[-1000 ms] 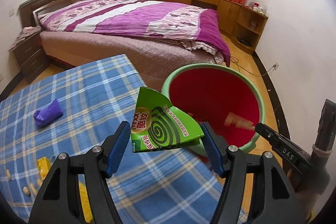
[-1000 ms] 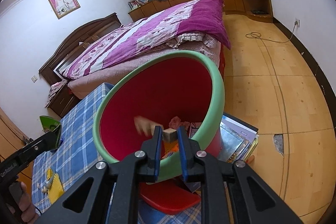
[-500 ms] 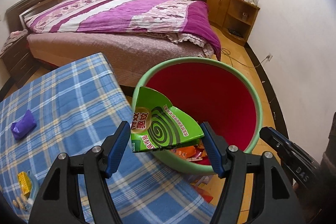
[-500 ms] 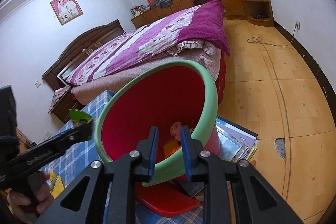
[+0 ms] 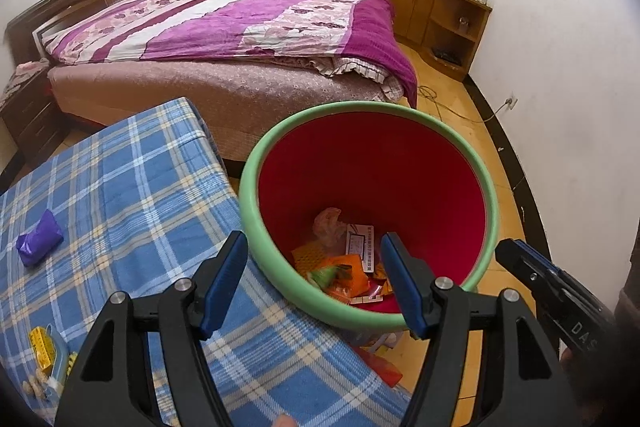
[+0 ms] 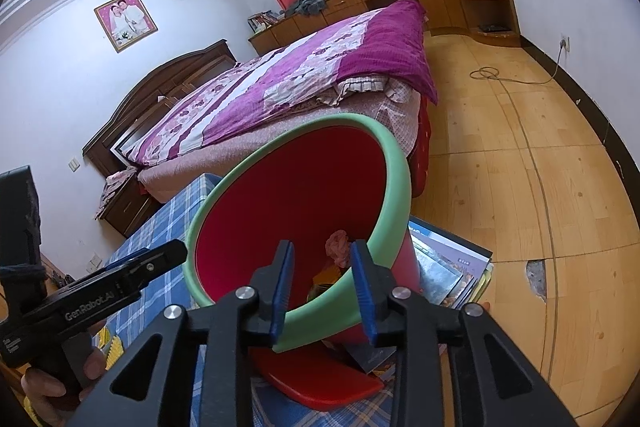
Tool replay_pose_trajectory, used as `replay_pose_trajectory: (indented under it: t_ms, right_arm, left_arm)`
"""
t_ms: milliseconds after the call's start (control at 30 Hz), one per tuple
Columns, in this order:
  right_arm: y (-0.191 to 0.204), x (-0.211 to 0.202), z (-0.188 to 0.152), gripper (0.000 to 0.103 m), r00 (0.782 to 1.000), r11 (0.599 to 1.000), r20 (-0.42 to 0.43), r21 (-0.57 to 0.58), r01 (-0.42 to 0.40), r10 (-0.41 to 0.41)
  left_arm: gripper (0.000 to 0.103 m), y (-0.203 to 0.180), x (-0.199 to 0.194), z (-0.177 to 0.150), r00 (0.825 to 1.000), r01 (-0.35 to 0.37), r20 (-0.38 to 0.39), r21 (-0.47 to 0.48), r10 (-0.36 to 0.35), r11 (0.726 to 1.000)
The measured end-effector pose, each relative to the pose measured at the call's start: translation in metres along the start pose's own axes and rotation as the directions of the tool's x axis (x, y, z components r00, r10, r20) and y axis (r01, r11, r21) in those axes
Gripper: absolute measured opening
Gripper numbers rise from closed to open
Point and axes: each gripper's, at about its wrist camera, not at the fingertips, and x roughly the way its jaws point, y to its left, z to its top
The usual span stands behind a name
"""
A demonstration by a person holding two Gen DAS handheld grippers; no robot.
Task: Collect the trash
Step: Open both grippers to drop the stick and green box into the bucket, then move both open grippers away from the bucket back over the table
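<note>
The red plastic bin with a pale green rim [image 5: 256,227] stands just beside the counter covered in a blue plaid cloth [image 5: 120,195]. In its bottom lies a heap of trash: a blurred green scrap [image 5: 326,273], orange wrappers [image 5: 348,267], a white printed card [image 5: 360,247] and a crumpled pinkish wad [image 5: 328,225]. The left tool [image 5: 314,281] is above the bin's near rim, its blue pads spread wide with nothing between them. The right tool [image 6: 322,291] has its pads set moderately apart on either side of the bin's near rim, gripping nothing visible. A purple wrapper [image 5: 39,243] lies well apart on the counter; a yellow packet [image 5: 40,347] sits near the counter's edge. Magazines [image 6: 448,271] are stacked beside the bin. The bed with a purple floral quilt [image 5: 224,23] lies behind.
</note>
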Motion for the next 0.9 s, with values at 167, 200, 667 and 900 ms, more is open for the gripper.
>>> replay_pose_trajectory:
  t_ms: [167, 200, 667, 900]
  right_arm:
    - [0.007, -0.004, -0.004, 0.048, 1.0, 1.0, -0.007, -0.009, -0.016, 0.016]
    - [0.01, -0.005, -0.005, 0.05, 1.0, 1.0, -0.01, -0.012, -0.02, 0.02]
    - [0.048, -0.007, -0.022, 0.064, 0.995, 0.996, -0.066, -0.041, -0.077, 0.074]
    - [0.072, -0.002, -0.025, 0.07, 0.994, 0.993, -0.083, -0.081, -0.084, 0.077]
  left_arm:
    - [0.069, 0.015, -0.013, -0.009, 1.0, -0.004, -0.008, -0.046, 0.004, 0.999]
    - [0.069, 0.019, -0.017, -0.012, 1.0, -0.006, -0.006, -0.057, 0.006, 0.998]
    - [0.069, 0.075, -0.06, -0.04, 0.997, -0.076, 0.018, -0.179, 0.08, 0.981]
    - [0.069, 0.111, -0.073, -0.045, 0.99, -0.126, 0.03, -0.235, 0.136, 0.964]
